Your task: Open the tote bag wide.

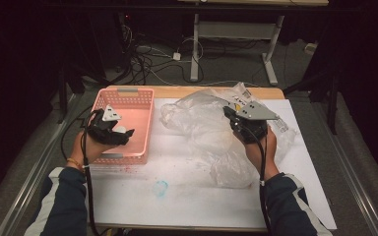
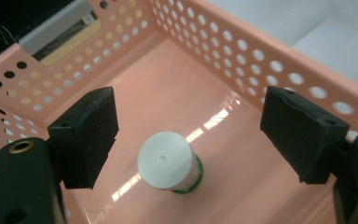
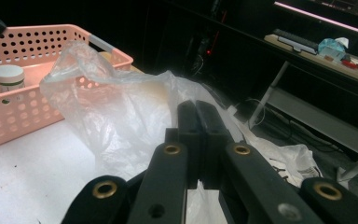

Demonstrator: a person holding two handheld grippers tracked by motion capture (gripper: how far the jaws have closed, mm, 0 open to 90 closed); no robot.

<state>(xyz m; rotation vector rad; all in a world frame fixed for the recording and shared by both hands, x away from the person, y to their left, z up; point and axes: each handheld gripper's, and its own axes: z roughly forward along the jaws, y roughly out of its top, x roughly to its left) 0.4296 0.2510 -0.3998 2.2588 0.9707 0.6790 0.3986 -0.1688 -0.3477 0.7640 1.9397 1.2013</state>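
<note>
A: Bottle (image 2: 168, 163), the little white-capped one, stands inside the pink basket (image 2: 279, 60), near its front wall. The left gripper (image 2: 191, 135) hangs over it, jaws wide apart with nothing in them.
B: And the right gripper (image 3: 198, 135)?
A: Beside the basket, jaws pressed together; I think they pinch the clear plastic bag (image 3: 121, 116).
B: How should the left one grab well?
A: Go straight down, cap in the middle, then squeeze gently

We hold left gripper (image 1: 112, 129) low at table's left, jaws spread wide apart, nothing between pads. Right gripper (image 1: 246, 123) sits forward at right, jaws pressed together. Both forearms come in from below.
</note>
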